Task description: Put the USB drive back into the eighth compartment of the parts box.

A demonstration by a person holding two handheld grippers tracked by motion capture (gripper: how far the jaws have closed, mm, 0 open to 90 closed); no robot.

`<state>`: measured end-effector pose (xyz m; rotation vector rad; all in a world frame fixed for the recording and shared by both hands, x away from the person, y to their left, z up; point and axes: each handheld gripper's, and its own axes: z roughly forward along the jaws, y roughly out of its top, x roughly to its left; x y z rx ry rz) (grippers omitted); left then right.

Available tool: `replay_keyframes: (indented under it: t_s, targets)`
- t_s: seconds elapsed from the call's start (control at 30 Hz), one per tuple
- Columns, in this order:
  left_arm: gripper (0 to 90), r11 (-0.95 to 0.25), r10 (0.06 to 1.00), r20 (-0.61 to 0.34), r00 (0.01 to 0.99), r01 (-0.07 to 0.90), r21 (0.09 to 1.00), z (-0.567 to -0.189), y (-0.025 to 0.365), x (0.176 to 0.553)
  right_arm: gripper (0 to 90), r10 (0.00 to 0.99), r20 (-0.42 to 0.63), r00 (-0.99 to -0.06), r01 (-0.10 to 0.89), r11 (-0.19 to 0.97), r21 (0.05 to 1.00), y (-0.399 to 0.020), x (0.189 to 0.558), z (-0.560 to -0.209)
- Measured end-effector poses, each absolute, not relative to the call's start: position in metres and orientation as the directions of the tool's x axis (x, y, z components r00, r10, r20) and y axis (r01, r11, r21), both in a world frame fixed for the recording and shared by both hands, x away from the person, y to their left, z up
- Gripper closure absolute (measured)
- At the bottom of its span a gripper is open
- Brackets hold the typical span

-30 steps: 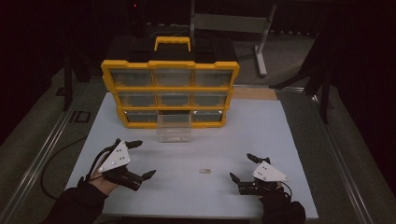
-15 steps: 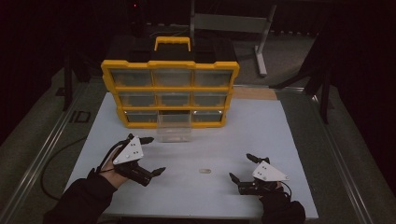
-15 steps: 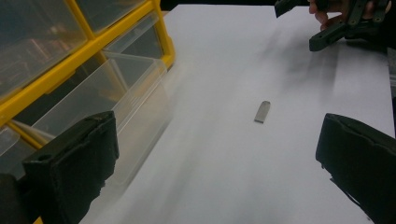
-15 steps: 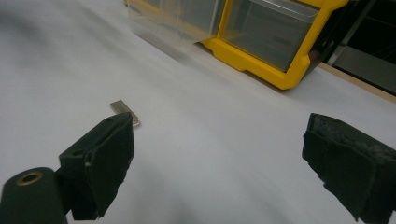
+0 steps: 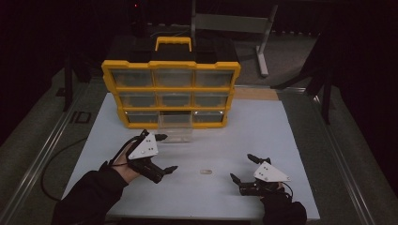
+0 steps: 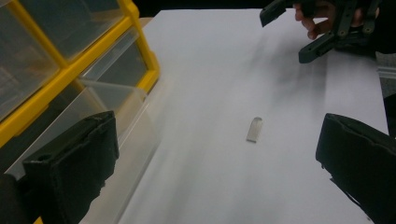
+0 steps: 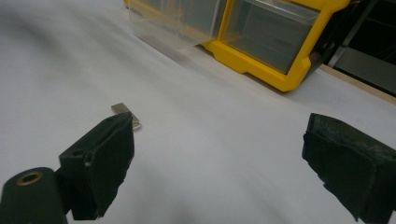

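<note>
**Two grippers spread wide over a white bench, a small metal piece between them**

Two hand-held grippers sit above the near half of the white bench [image 5: 263, 126], both with their jaws parted and nothing between them. The left gripper [image 5: 163, 153] hangs over the near-left part of the bench, just in front of a clear drawer [image 5: 176, 129] that is pulled out from the bottom row of a yellow organiser [image 5: 171, 91]. In the left gripper view its two black pads frame the scene, one in front of the drawer's clear wall, the other at the right edge (well apart, so the grip is released). The right gripper [image 5: 244, 168] rests low near the bench's near-right corner, held by a hand in a dark sleeve, its jaws likewise wide.

A small flat metal piece [image 5: 205, 171] lies on the bare bench surface between the two grippers, nearer the front edge than the organiser, touching neither gripper. In the right gripper view it lies just beyond the left-hand pad; in the left gripper view it lies in the open middle of the bench.

The organiser stands at the far edge of the bench, its other drawers closed, a yellow handle [image 5: 173, 43] on top.
</note>
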<state>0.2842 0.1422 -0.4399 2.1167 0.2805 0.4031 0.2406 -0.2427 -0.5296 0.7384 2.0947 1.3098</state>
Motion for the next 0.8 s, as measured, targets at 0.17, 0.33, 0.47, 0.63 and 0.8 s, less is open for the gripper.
replay_keyframes:
  t_s: [0.17, 0.33, 0.47, 0.63, 0.8]
  targets:
    - [0.3, -0.56, 0.324, 0.183, 0.928, 0.033, 0.828, -0.441, 0.132, 0.287, 9.5, 0.698, -0.166, -0.697, 0.156, 0.374, 0.914, -0.242, 0.24, -0.529]
    - [0.4, -0.579, 0.289, 0.174, 0.941, 0.027, 0.815, -0.444, 0.121, 0.289, 9.5, 0.698, -0.163, -0.697, 0.158, 0.372, 0.915, -0.242, 0.24, -0.529]
    - [0.3, -0.589, 0.263, 0.164, 0.951, 0.024, 0.808, -0.446, 0.11, 0.291, 9.5, 0.697, -0.161, -0.699, 0.158, 0.37, 0.916, -0.241, 0.241, -0.53]
    - [0.4, -0.606, 0.225, 0.158, 0.961, 0.011, 0.796, -0.45, 0.095, 0.294, 9.5, 0.698, -0.153, -0.7, 0.164, 0.366, 0.916, -0.242, 0.241, -0.53]
    - [0.4, -0.611, 0.199, 0.137, 0.97, 0.014, 0.791, -0.455, 0.081, 0.296, 9.5, 0.695, -0.152, -0.702, 0.163, 0.365, 0.917, -0.241, 0.241, -0.53]
